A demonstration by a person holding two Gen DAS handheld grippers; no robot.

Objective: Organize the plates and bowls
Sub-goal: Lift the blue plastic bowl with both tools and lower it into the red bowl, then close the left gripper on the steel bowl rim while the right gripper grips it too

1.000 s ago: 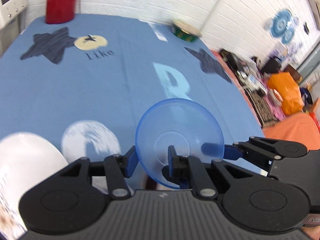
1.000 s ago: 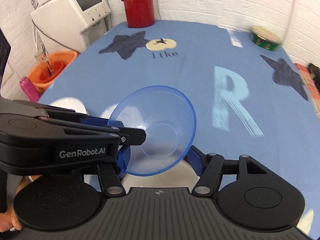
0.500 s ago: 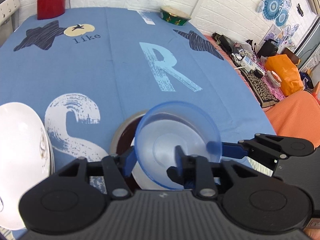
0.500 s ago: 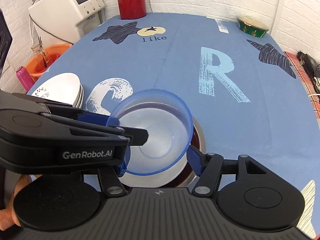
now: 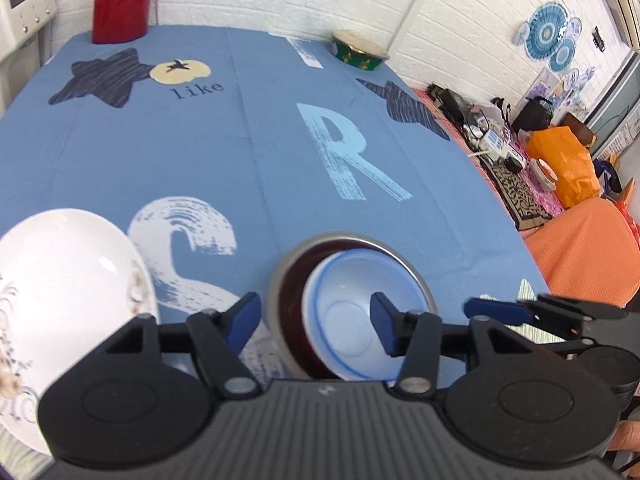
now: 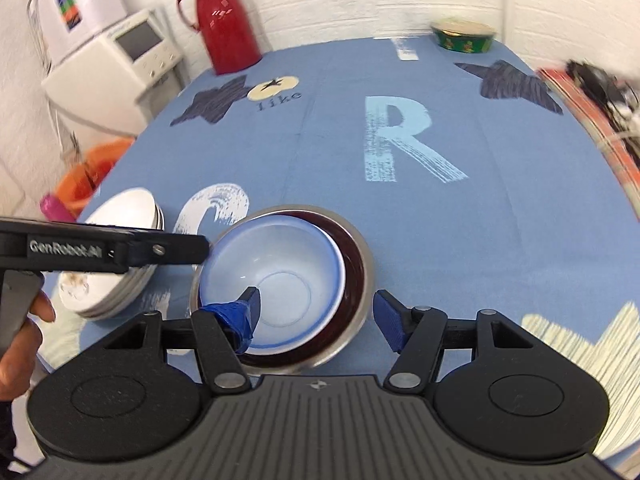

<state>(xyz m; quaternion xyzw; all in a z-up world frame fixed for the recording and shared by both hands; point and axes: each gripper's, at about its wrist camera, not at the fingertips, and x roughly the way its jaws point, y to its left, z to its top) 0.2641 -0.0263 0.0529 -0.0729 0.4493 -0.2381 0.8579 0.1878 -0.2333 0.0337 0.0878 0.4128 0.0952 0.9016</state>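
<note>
Nearest the left wrist camera, the left gripper (image 5: pixel 314 322) has its blue-padded fingers spread wide apart, holding nothing. It hovers over the near edge of the counter (image 5: pixel 260 152), which is covered in a blue cloth printed with letters and dark stars. The right gripper (image 6: pixel 316 314) is likewise spread wide with nothing between its fingers; its left pad hangs over the rim of the blue bowl (image 6: pixel 276 280).

That translucent blue bowl sits upright, nested in a white bowl (image 6: pixel 340 264) whose rim shows around it. Both rest inside a steel bowl (image 6: pixel 362 252) with a dark red interior. The whole nest stands on the counter at its near edge, just ahead of both grippers. In the right wrist view the left gripper's black arm reaches in from the left, with its tip beside the steel bowl's rim, and a hand (image 6: pixel 20 336) grips its handle.

To the left of the nest, apart from it, stands a stack of white plates (image 5: pixel 68 280) with a faint floral pattern.

At the far edge of the counter stand a red thermos jug (image 6: pixel 224 20) on the left and a green patterned bowl (image 6: pixel 464 38) on the right. A white appliance (image 6: pixel 132 56) stands off the counter beyond its far left corner.
</note>
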